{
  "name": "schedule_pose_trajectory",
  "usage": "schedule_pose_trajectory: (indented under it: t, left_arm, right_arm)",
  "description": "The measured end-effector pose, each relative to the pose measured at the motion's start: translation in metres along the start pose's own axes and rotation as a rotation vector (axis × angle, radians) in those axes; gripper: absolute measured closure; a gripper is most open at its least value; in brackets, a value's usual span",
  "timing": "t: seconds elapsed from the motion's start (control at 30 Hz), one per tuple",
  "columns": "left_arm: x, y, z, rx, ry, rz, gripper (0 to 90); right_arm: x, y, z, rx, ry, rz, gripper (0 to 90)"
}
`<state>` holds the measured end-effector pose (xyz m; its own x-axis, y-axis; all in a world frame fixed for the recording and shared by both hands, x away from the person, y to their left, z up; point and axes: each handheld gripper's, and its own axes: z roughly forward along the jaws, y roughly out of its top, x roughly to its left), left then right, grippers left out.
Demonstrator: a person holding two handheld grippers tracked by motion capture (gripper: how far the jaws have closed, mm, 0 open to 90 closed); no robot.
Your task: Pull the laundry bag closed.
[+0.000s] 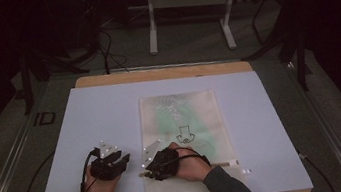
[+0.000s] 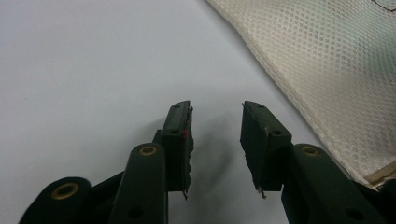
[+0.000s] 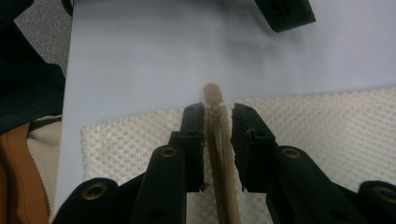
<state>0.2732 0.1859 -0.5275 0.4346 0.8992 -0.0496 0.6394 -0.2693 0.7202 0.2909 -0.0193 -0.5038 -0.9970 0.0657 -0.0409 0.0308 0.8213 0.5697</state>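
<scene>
Nearest the person, two forearms in dark sleeves come in over the front edge of the pale blue mat [image 1: 110, 114] that covers the wooden table [image 1: 155, 73]. The right gripper [image 1: 153, 171] lies low over the near end of a cream mesh zipper bag [image 1: 182, 124], which rests flat on the mat right of centre, its long side running away from the person. In the right gripper view its two black jaws stand close together, one on each side of the tan zipper strip [image 3: 219, 154] that runs along the bag's near end, with the rounded zipper end [image 3: 212, 92] poking out just past the tips onto the mat. A thin gap shows between each pad and the strip, so the jaws straddle it and are not yet pressed on it. The left gripper [image 1: 117, 161] sits just beside the bag's left edge, apart from the right one. In the left gripper view its jaws are parted with only bare mat between them, gripping nothing, and the bag's mesh edge lies off to the right of them. Farther along the bag, a greenish shape shows through the mesh and a small black line drawing [image 1: 185, 135] marks its middle. Beyond the table's far edge stands a grey metal frame [image 1: 188, 18] on the dark floor.
</scene>
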Motion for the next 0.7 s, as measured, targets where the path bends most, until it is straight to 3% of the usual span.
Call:
schedule_pose_trajectory:
  t: [0.7]
  left_arm:
    - [0.001, 0.0, 0.0, -0.002, 0.001, 0.0, 62.5]
  right_arm:
    - [-0.003, 0.01, 0.014, -0.003, 0.011, 0.01, 74.8]
